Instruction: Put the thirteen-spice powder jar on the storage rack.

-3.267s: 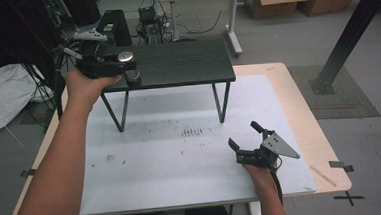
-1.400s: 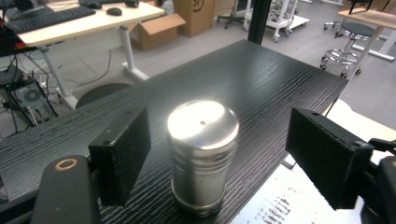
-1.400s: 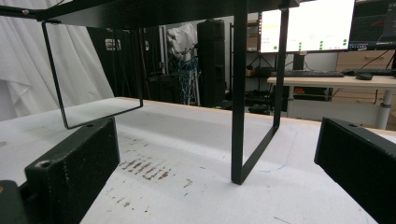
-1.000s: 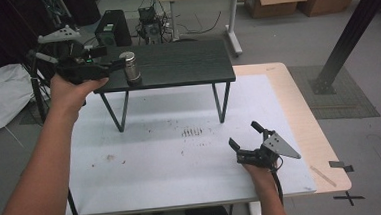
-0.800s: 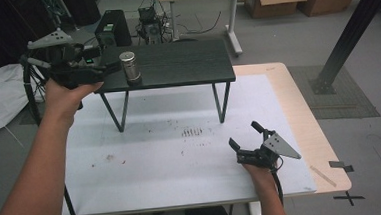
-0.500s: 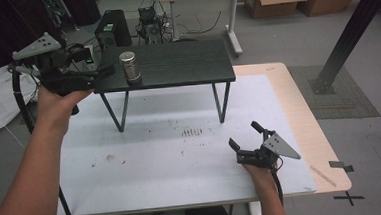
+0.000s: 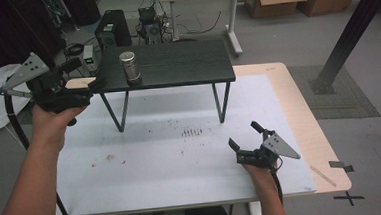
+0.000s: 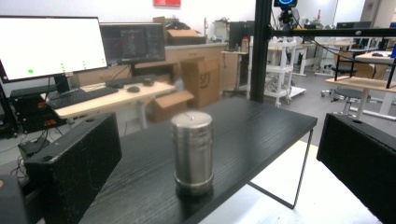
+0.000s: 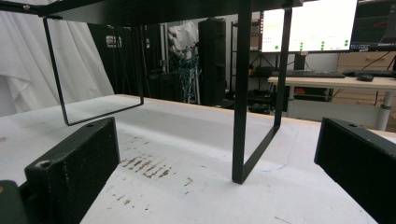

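My right gripper (image 7: 247,135) rests low on the white table sheet (image 7: 183,188) nearest me, jaws apart with nothing between them; along those jaws I look at the brown smudges (image 9: 147,168) on the sheet and the thin black metal legs (image 9: 240,93) of the small stand. My left gripper (image 7: 79,74) hangs off the left end of the black wood-grain shelf (image 7: 176,63), its jaws just opened wide and pressing on nothing. Between them, farther along the shelf top, the short brushed-steel cylinder (image 8: 192,151) stands upright and free, near the left front edge (image 7: 128,65).

The step in hand, as I judge it, is letting go and backing away cleanly. To do it well I would keep the jaws spread as they are, draw the left gripper straight back along its own line so neither black pad brushes the cylinder, and stay level with the shelf top so I do not knock its edge. The can sits close to the rim, so any sideways nudge could tip it off.

Beyond the shelf a cardboard box (image 8: 204,79) carries a dark printed mark too blurred to read; the lit monitor (image 8: 49,42) shows green dots, no legible text
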Demonstrator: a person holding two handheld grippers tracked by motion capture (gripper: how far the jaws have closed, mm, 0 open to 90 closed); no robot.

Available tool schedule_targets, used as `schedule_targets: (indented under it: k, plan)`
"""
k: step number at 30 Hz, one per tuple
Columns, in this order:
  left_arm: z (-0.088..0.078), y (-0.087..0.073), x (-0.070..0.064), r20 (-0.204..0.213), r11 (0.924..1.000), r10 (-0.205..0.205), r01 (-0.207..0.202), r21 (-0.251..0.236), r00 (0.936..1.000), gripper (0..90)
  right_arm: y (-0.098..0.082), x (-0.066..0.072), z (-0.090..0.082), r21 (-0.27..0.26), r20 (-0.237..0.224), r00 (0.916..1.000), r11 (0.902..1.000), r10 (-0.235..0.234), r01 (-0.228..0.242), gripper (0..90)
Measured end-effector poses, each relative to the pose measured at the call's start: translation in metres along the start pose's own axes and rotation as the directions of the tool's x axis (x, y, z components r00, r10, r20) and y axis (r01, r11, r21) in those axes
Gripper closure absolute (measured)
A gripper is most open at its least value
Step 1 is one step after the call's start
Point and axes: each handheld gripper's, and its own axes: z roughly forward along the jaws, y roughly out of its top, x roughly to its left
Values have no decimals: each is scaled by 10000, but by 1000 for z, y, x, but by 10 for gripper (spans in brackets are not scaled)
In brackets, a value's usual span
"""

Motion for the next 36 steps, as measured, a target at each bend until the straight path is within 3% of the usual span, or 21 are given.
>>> schedule_targets:
  k: [6, 18, 24, 36]
  plan:
    - [-2, -15, 0, 13, 10000, -46, 46, -11, 10000, 3, 0, 0, 0, 22, 0, 10000, 10000, -12, 12, 0]
    - [-2, -29, -4, 218, 9997, 100, -95, -241, 9997, 3, 0, 1, 1, 92, -3, 10000, 9999, -63, 63, 0]
    - [-5, -40, -4, 111, 9977, 36, -28, -675, 9999, 2, 0, 1, 1, 65, 2, 10000, 9999, -79, 79, 0]
    - [-10, -61, -3, -99, 9965, 26, -34, -830, 9999, 3, 0, 1, 1, 63, -3, 10000, 9999, -81, 81, 0]
